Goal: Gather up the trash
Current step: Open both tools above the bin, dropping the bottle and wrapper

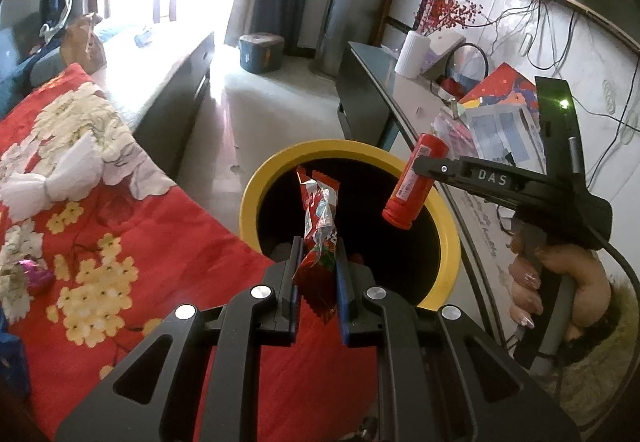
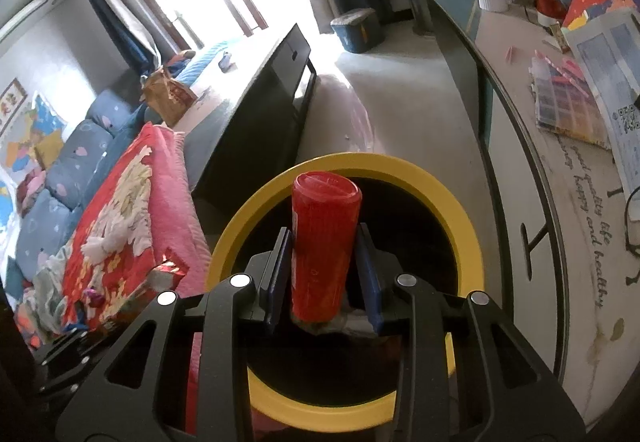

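Two loads over yellow bin [image 1: 256, 185] | left gripper [image 1: 318, 254] clamps snack wrapper [image 1: 320, 217] | right gripper [image 2: 322, 248] grips red tube [image 2: 320, 242] | risk: wrapper snags pad; tube strikes far rim, bounces out.

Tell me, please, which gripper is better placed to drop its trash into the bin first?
The right gripper: its red tube hangs over the yellow-rimmed bin. The left gripper's snack wrapper sits nearer the rim.
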Motion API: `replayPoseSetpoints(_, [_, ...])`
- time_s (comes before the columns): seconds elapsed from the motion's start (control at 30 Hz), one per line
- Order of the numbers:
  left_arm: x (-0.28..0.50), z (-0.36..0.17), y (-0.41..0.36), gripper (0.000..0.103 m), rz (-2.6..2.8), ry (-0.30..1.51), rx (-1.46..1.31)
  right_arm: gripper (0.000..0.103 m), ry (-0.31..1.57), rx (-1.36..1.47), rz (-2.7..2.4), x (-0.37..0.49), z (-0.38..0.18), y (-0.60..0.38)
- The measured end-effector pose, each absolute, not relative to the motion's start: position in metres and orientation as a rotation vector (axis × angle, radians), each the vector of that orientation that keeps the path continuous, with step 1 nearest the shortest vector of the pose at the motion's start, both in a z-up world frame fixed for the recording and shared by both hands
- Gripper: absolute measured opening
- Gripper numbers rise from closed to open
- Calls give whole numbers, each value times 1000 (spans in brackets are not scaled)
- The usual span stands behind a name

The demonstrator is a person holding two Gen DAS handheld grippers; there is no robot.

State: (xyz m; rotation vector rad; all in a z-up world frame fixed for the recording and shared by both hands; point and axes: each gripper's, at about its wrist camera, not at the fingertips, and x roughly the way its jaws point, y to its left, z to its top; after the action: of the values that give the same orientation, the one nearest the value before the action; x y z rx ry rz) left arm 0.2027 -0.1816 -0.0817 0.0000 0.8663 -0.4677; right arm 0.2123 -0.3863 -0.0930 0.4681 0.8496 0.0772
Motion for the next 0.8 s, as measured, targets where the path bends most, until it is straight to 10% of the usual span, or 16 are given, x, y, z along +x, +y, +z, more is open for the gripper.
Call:
replayPoseSetpoints(0.13, [208, -85, -190, 18, -479, 866, 7, 30, 852, 496, 70, 212, -94, -391])
replayPoseSetpoints(0.2, [208, -85, -189, 47, -470, 852, 7, 38, 846, 496, 66, 211, -92, -393])
replayPoseSetpoints(0.4, [199, -77, -183, 80, -448, 803, -1, 50, 814, 467, 51, 205, -85, -391])
replayPoseSetpoints(0.8, [171, -44, -137, 90, -314, 697, -50, 65, 676, 271, 107, 188, -38, -340])
